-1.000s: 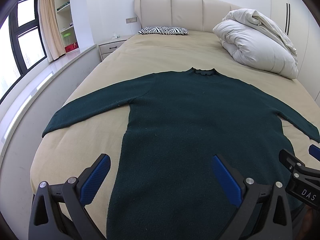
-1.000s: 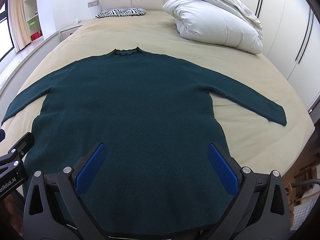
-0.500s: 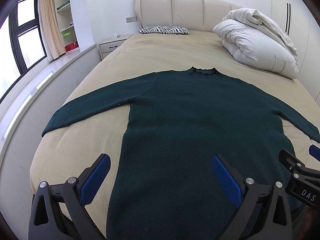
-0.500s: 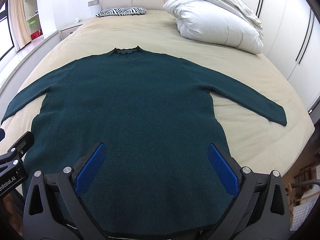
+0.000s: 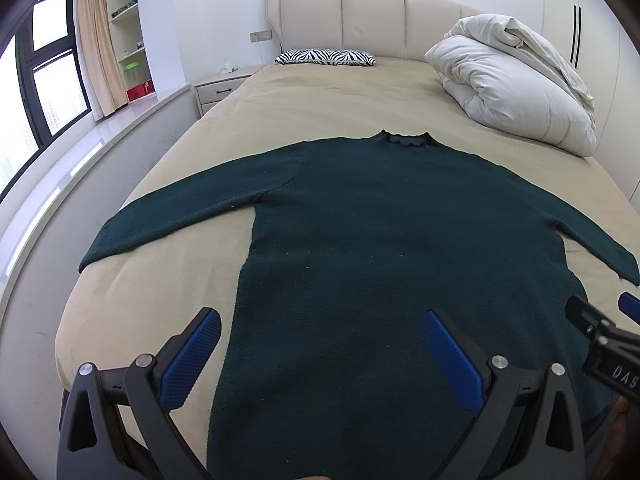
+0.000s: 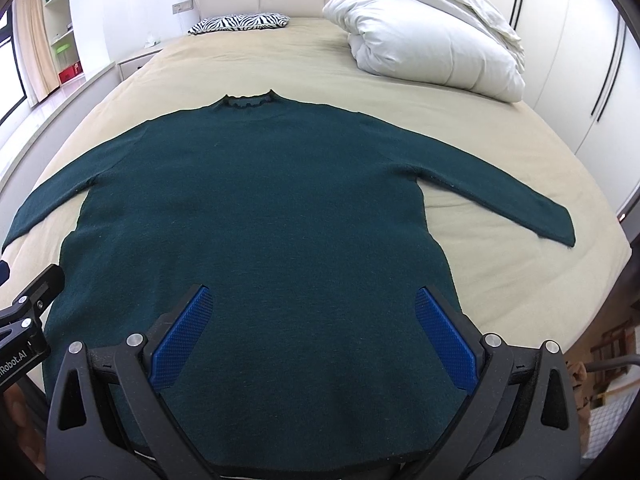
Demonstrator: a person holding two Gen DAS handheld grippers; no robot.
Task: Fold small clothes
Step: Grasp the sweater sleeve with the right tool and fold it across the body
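Nothing material has shifted since the earlier frames: both tools hover in the same stations over the hem end of the garment, and the cloth lies as it lay. The dark green sweater (image 6: 256,208) is spread flat and face-up on the tan bed (image 5: 320,96), collar (image 6: 249,101) toward the headboard, hem toward the operator, both sleeves stretched outward. The left sleeve (image 5: 180,208) runs to the window side of the bed; the right sleeve (image 6: 500,200) ends near the opposite edge. The left gripper (image 5: 320,354) stands with jaws wide apart and nothing between them, positioned over the sweater's left side seam. The right gripper (image 6: 316,334) is likewise spread and empty, over the lower body panel. No fold has yet been made, so the task is judged to be at its start. Sound practice for the first fold would be to take each sleeve near the cuff, pinching a single layer without catching the bed cover beneath, and carry it across the chest so it lies straight. The knit looks soft and likely to drag or bunch if pulled low along the surface; lifting clear before traversing should keep the body panel undisturbed. A white duvet (image 6: 432,40) and a zebra pillow (image 5: 326,57) sit well apart from the work.
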